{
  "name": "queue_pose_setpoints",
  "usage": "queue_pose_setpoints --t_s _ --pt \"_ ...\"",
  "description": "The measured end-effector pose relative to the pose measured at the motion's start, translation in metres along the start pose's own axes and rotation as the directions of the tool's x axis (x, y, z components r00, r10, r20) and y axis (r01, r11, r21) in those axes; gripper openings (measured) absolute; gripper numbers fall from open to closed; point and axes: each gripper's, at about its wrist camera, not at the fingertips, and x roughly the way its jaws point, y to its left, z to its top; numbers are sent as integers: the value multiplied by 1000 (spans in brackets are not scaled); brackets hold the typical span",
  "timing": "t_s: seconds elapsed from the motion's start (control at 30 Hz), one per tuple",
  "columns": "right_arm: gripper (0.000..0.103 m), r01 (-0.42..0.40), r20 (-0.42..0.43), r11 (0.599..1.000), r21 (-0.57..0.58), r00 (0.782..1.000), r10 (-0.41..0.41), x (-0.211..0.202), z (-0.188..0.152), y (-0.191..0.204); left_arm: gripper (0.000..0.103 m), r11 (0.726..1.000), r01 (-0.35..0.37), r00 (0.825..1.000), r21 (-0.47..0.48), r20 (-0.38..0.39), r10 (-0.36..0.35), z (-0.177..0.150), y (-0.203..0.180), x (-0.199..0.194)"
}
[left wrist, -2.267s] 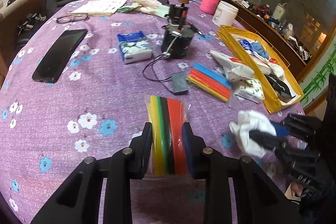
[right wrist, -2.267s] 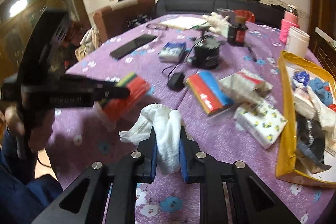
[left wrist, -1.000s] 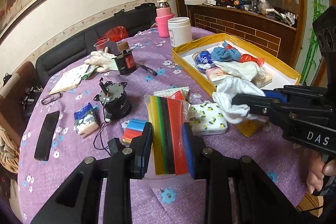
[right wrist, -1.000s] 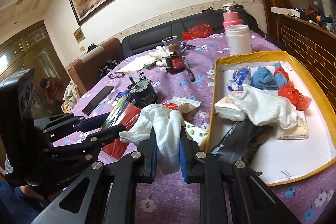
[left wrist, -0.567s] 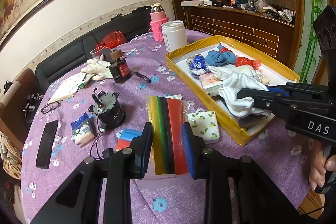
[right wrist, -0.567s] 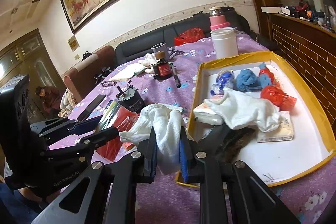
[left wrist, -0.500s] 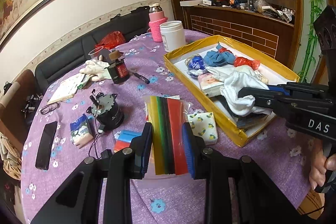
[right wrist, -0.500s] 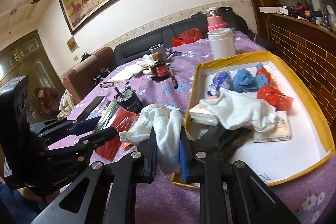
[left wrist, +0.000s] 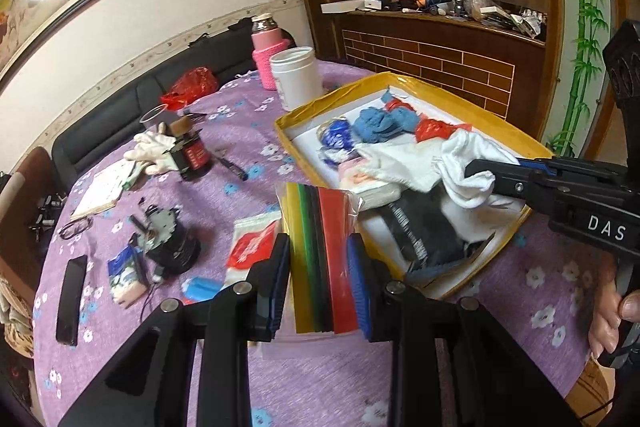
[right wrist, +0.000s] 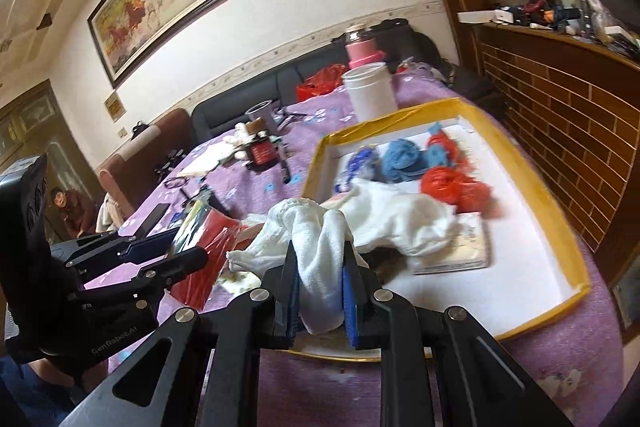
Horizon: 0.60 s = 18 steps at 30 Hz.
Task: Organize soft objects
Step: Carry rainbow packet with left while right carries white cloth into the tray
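I see the yellow-rimmed tray point(right wrist: 532, 203) with bare white floor along its right side and near corner, room for a claw to come in. Its left half is blocked by a heap of white cloth point(right wrist: 404, 215), blue yarn point(right wrist: 402, 155) and red bags point(right wrist: 452, 187). On the bench point(left wrist: 240, 199) left of the tray, a red-and-white packet point(left wrist: 254, 245) and a black round device point(left wrist: 170, 241) crowd the way.

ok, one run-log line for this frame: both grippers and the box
left gripper: shut on striped packet | right gripper: shut on white cloth, over yellow box near edge | phase: carrying, nothing released
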Motion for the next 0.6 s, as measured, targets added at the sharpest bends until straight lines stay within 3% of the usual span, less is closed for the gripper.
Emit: queue_pose_setpoints --t_s 0.37,0.6 --pt "19 81 10 994 79 997 -83 -10 8 -48 27 989 145 988 -24 -50 -146 23 -31 34" --pt "19 133 -28 985 109 991 -131 0 9 -70 28 980 196 977 -17 -77 -197 33 -55 63"
